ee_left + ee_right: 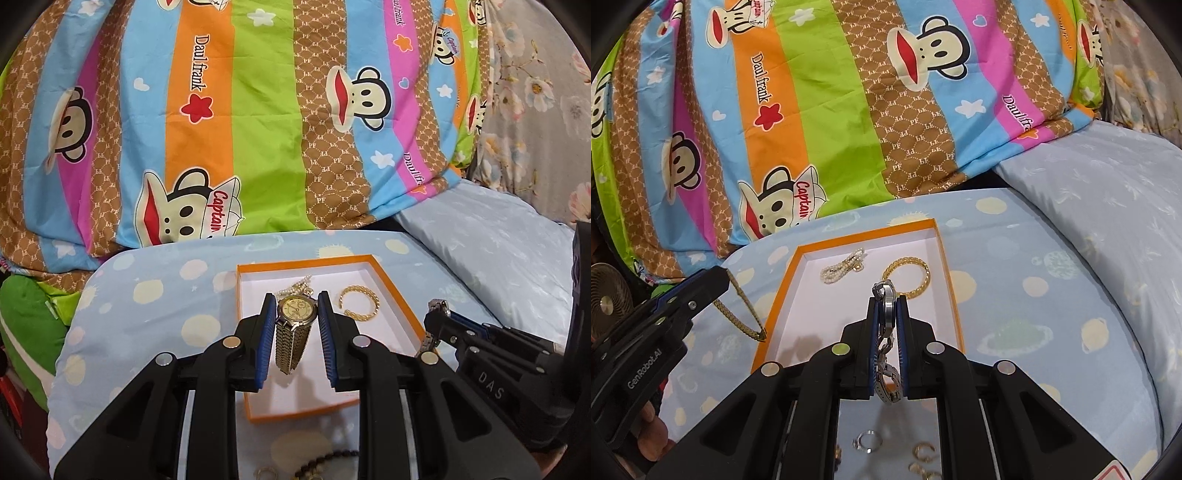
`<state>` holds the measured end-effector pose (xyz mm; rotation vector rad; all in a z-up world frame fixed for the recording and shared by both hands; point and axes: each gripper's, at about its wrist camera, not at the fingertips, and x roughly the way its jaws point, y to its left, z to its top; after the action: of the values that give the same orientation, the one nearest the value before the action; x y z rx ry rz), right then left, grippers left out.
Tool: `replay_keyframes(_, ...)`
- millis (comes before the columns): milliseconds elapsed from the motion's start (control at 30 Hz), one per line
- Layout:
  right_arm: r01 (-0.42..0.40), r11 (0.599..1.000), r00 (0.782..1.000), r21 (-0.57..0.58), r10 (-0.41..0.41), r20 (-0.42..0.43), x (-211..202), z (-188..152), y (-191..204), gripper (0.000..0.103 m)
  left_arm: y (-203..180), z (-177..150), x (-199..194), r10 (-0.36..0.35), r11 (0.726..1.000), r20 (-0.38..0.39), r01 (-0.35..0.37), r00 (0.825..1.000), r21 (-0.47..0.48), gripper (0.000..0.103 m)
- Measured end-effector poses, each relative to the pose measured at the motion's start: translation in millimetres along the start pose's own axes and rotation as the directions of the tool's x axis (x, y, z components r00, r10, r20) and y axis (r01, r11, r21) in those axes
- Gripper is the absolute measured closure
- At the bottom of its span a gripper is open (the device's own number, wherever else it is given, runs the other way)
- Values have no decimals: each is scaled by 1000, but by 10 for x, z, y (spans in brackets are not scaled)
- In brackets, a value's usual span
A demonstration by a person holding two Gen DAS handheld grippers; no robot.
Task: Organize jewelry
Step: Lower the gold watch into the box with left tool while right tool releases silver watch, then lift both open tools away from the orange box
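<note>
An orange box with a white floor [391, 280] [783, 280] lies on the blue spotted bedsheet. In it lie a pearl strand [842, 267] and a gold chain bracelet [360, 302] [908, 275]. My left gripper [297, 314] is shut on a gold watch [295, 325] by its case, the strap hanging down over the box; its strap also shows in the right wrist view [742, 317]. My right gripper [886, 310] is shut on a silver watch [886, 332], held edge-on above the box's near right part; it also shows in the left wrist view [437, 308].
Loose rings [868, 441] [923, 452] and a dark bead bracelet [325, 461] lie on the sheet in front of the box. A striped cartoon quilt [240, 110] is heaped behind it, a pale blue pillow [1108, 221] at the right, a small fan [609, 299] at the left.
</note>
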<state>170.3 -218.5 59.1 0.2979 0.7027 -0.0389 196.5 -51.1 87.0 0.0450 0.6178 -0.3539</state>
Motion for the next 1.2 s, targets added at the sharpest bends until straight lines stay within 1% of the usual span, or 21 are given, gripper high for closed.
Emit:
replay_keyframes(200,7,1000,1000,-5,-7,-17,327,101,-14,94,20,35,401,9,1000,-27,-10,1000,-6,81)
replay_keyframes(367,13,1000,999,1,-13,-40,569,136,-74,94,65,54,628,20,1000,-38,-21,999,-18,81)
replay_keyframes(533,17,1000,998,-1,-17,-54,699,128,-97,94,104,52,783,20,999,-49,-22,999,-35,81)
replay_keyframes(700,23,1000,998,-4,-23,-55,745,138,-98,94,101,2,910,21,999,-68,-24,997,-44,81)
replay_keyframes(833,26,1000,998,-2,-26,-58,756,120,-103,92,91,-15,916,24,999,-61,-27,998,-47,81)
replay_keyframes(933,36,999,999,-2,-36,-37,711,121,-106,91,102,-17,890,35,998,-39,-38,999,-58,80)
replay_keyframes(1000,37,999,999,1,-37,-28,681,132,-106,88,108,2,853,39,997,-22,-41,999,-61,80)
replay_keyframes(1200,38,999,999,14,-38,-8,484,100,-158,87,155,38,717,35,997,-16,-36,999,-73,80)
